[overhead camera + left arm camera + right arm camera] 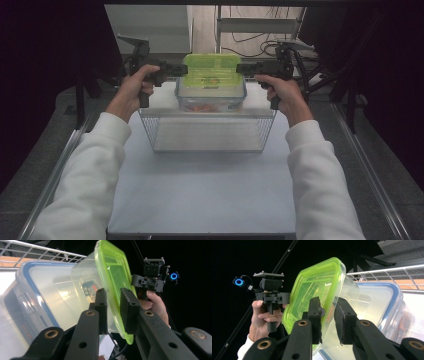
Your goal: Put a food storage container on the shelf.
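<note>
A clear container with a lime-green lid [212,69] hangs in the air, tilted, between my two grippers. My left gripper [182,70] is shut on its left rim, and my right gripper [241,68] is shut on its right rim. In the left gripper view the jaws [113,296] straddle the green lid's edge [112,272]. The right gripper's jaws [328,302] pinch the same container [317,287] from the opposite side. Just below it stands a larger clear container with a blue-rimmed lid [210,96] and reddish contents.
A wire basket [150,131] sits on the white table [200,195], right by the blue-rimmed container [45,295]; I cannot tell whether that container stands inside it. Metal rails run along both table sides. Dark frame posts and cables stand at the back.
</note>
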{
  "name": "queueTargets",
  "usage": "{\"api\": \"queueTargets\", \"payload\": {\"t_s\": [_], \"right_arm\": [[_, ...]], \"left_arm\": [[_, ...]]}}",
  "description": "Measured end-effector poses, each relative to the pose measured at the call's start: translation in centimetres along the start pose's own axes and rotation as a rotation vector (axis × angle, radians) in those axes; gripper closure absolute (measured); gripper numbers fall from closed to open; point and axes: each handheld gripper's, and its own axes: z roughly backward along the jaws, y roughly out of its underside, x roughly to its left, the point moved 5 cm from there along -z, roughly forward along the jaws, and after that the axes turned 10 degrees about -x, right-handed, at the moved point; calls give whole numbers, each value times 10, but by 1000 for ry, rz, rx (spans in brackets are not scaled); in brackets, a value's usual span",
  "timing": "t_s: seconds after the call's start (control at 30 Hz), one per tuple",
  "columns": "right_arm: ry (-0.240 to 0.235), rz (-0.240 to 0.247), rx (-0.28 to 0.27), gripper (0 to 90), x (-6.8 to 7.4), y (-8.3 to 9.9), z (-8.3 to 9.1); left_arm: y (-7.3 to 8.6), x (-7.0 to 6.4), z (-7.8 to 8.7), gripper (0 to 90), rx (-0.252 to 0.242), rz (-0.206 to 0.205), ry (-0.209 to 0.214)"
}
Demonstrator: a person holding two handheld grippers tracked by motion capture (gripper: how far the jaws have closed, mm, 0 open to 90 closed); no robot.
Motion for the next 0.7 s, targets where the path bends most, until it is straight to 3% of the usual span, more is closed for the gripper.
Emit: {"api": "queueTargets", "payload": {"t_s": [0.23,0.4,0.7], "right_arm": [[13,-19,-16,714,-3,0,-4],[14,-31,-20,682,-4,1,-5],[10,-31,-39,590,-1,0,-2]], "left_arm": [[-1,3,-2,722,-11,3,-8],[0,5,-6,615,-9,-10,-27],[0,4,-8,489,-18,-15,-24]]}}
